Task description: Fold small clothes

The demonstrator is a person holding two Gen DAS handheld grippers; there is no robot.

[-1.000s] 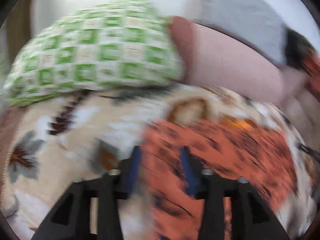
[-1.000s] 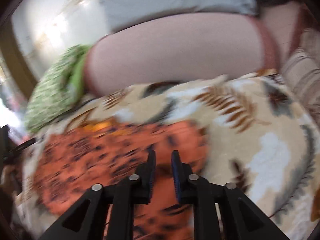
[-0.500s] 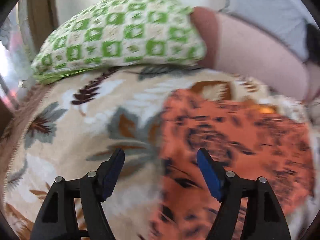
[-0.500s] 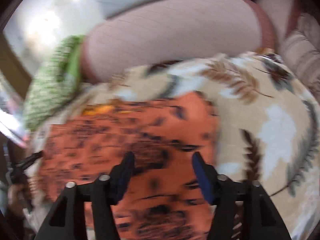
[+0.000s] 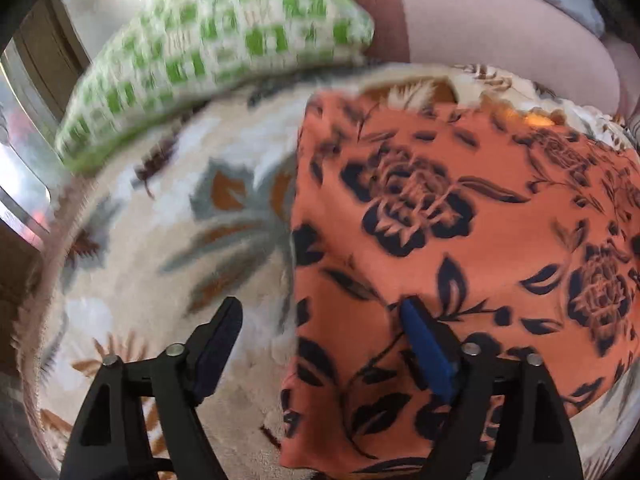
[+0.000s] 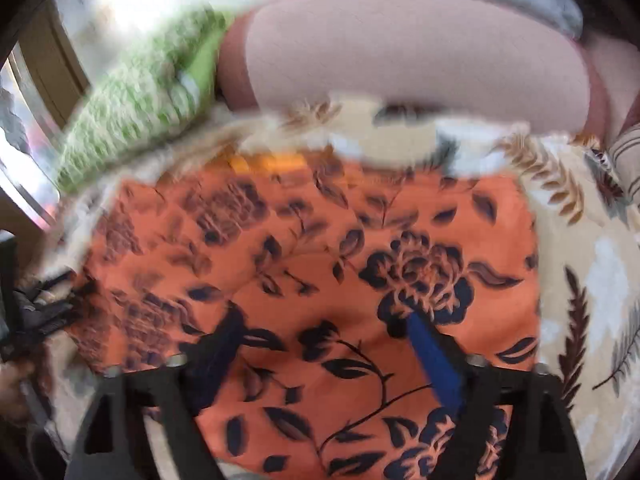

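An orange garment with a dark floral print (image 5: 460, 240) lies flat on a cream leaf-patterned blanket (image 5: 160, 248). My left gripper (image 5: 320, 320) is open and empty above the garment's left edge, its right finger over the cloth. In the right wrist view the same garment (image 6: 312, 264) fills the middle, and my right gripper (image 6: 324, 332) is open and empty above its near part. The left gripper (image 6: 44, 312) shows at the far left edge of that view.
A green-and-white checked pillow (image 5: 216, 48) lies at the back left of the blanket. A pink bolster (image 6: 400, 52) runs along the back. A striped cushion (image 6: 630, 148) sits at the far right. A window frame (image 5: 24, 120) is at the left.
Both grippers went from shut on the garment to wide open, letting it go. Both have pulled back, and the garment now lies flat.
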